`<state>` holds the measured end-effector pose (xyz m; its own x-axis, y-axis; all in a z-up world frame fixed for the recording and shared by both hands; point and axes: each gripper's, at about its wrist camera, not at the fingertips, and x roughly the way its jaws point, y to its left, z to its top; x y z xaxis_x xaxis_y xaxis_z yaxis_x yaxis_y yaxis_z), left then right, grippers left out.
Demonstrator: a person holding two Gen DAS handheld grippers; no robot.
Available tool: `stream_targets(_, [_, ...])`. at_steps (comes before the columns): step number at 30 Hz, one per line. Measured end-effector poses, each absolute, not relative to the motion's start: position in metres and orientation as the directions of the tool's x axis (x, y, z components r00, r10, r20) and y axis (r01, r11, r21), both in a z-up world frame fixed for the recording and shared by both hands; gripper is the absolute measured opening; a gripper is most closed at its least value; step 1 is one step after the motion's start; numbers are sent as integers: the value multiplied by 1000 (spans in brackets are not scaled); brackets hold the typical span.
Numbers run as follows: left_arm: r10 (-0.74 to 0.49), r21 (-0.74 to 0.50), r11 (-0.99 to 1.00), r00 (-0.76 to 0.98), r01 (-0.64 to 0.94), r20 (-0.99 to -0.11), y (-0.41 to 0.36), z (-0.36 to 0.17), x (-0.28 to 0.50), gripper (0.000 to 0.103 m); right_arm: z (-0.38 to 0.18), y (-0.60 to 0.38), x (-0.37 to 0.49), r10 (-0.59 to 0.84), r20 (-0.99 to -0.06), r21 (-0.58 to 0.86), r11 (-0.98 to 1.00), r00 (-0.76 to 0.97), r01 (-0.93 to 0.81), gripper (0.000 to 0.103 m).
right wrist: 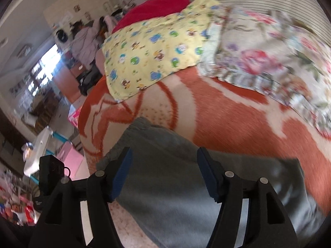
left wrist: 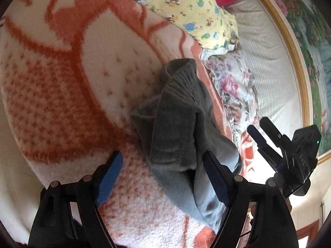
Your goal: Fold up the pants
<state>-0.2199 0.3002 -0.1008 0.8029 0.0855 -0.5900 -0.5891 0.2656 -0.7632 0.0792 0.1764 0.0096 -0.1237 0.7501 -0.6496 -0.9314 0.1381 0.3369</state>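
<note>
The grey pants [left wrist: 178,128] lie bunched on an orange-and-white blanket [left wrist: 68,86]. In the left wrist view one leg is folded over and the ribbed cuff points away. My left gripper [left wrist: 163,165] is open, its jaws wide apart just above the near part of the pants, holding nothing. The right gripper [left wrist: 258,128] shows at the right of that view, above the blanket's edge. In the right wrist view the pants [right wrist: 171,181] spread flat under my right gripper [right wrist: 164,159], which is open and empty. The blanket [right wrist: 238,113] runs behind them.
A yellow cartoon-print pillow [left wrist: 194,12] and a floral pillow [left wrist: 233,82] lie at the far side of the bed; both show in the right wrist view, yellow [right wrist: 153,49] and floral [right wrist: 266,60]. A red cloth [right wrist: 157,8] lies behind. A gold-framed picture [left wrist: 300,62] hangs on the wall.
</note>
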Motion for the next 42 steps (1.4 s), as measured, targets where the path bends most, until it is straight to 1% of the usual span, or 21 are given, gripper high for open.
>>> stream_targets(4, [80, -764, 251, 799, -595, -596, 306, -104, -212, 82, 3, 213, 70, 711, -686, 316, 102, -153, -943, 67])
stream_targets(10, [72, -806, 207, 830, -555, -553, 312, -104, -214, 82, -4, 246, 58, 673, -715, 311, 63, -190, -948, 67])
stream_targets(13, [82, -780, 240, 813, -578, -577, 314, -103, -210, 84, -6, 258, 56, 664, -720, 320, 63, -199, -945, 67])
stream_targets(15, [71, -781, 224, 809, -582, -583, 318, -109, -206, 84, -7, 268, 53, 655, -728, 315, 57, -203, -947, 67])
stream_targets(19, [70, -775, 229, 804, -589, -590, 321, -108, -200, 88, -10, 295, 43, 625, -755, 282, 36, -198, -959, 67])
stream_targets(24, [60, -780, 227, 808, -583, -587, 325, -107, -193, 95, -25, 332, 30, 566, -810, 204, 24, -155, -979, 67])
stream_targets(26, [61, -775, 238, 805, -586, -590, 326, -106, -189, 96, -38, 348, 28, 522, -845, 157, 40, -114, -987, 67])
stream_targets(27, [61, -774, 247, 806, -583, -588, 326, -105, -188, 96, -45, 353, 28, 489, -865, 156, 46, -114, -987, 67])
stream_targets(28, [62, -774, 260, 810, -577, -583, 326, -105, -185, 95, -54, 357, 29, 466, -875, 171, 48, -130, -984, 62])
stream_targets(29, [59, -778, 279, 818, -564, -572, 325, -104, -182, 94, -58, 358, 30, 457, -878, 182, 48, -141, -982, 40])
stream_targets(30, [52, -779, 298, 824, -551, -564, 325, -103, -178, 94, -62, 358, 32, 448, -879, 208, 47, -166, -977, 29])
stream_targets(31, [52, -777, 316, 828, -545, -559, 324, -103, -175, 88, -63, 355, 34, 455, -872, 230, 56, -180, -972, 27])
stream_targets(32, [50, -776, 332, 831, -537, -554, 324, -102, -172, 81, -60, 351, 36, 474, -861, 240, 61, -183, -969, 25])
stream_targets(33, [37, -776, 354, 837, -521, -546, 323, -102, -168, 58, -56, 345, 38, 496, -846, 257, 60, -194, -965, 23])
stream_targets(35, [-12, -788, 374, 847, -489, -532, 323, -106, -158, 39, -45, 332, 43, 541, -818, 272, 66, -195, -960, 21])
stream_targets(38, [6, -807, 381, 874, -451, -486, 317, -103, -159, 37, -25, 306, 55, 618, -762, 312, 92, -192, -946, 20])
stream_targets(40, [9, -814, 401, 890, -420, -455, 310, -94, -159, 35, -12, 284, 68, 668, -717, 366, 113, -202, -924, 20])
stream_targets(42, [1, -810, 427, 896, -402, -444, 304, -84, -154, 35, -1, 261, 80, 711, -673, 414, 133, -204, -901, 20])
